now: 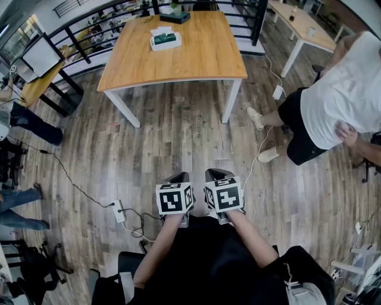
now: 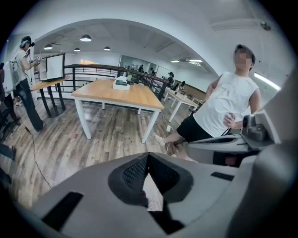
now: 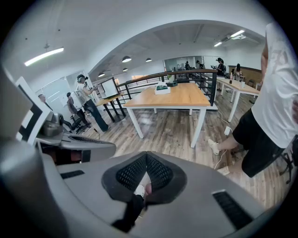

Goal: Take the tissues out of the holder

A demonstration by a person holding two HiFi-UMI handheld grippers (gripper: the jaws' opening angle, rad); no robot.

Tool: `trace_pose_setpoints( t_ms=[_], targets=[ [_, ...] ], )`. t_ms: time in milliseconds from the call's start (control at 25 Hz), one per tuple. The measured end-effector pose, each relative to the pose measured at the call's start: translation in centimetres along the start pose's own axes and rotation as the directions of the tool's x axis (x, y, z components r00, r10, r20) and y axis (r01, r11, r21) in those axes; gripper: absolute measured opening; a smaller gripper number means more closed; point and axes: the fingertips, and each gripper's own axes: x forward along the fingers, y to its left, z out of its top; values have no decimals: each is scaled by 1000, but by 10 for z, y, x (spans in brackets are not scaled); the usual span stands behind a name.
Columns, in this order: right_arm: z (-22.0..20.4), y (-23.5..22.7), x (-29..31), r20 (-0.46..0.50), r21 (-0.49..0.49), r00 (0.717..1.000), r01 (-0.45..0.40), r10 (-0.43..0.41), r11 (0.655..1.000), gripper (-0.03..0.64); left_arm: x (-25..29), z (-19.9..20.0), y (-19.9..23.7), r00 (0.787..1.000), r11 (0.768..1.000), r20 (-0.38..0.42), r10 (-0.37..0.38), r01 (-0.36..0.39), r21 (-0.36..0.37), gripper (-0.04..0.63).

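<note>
The tissue holder [image 1: 165,40], a white box with a green top and white tissue showing, sits on the far side of a wooden table [image 1: 196,59]. It shows small in the left gripper view [image 2: 122,84] and in the right gripper view [image 3: 162,89]. My left gripper [image 1: 178,177] and right gripper [image 1: 216,174] are held side by side close to my body, well short of the table and angled down over the wooden floor. Both are shut with nothing between the jaws, as their own views show for the left gripper [image 2: 148,155] and the right gripper [image 3: 146,154].
A person in a white shirt and black shorts [image 1: 336,101] stands right of the table. A power strip [image 1: 119,211] and cables lie on the floor at my left. A dark object [image 1: 174,16] sits at the table's far end. A railing [image 1: 89,33] runs behind, and another table [image 1: 303,24] stands at the back right.
</note>
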Motion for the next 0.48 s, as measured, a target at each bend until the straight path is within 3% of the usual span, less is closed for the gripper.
trace_pose_setpoints(
  t_ms=[480],
  targets=[
    [-20,-31,-17,2,33,1000,19,-19,999,11,18,-18,-42,999,998,-41,-26,28,53,8]
  ],
)
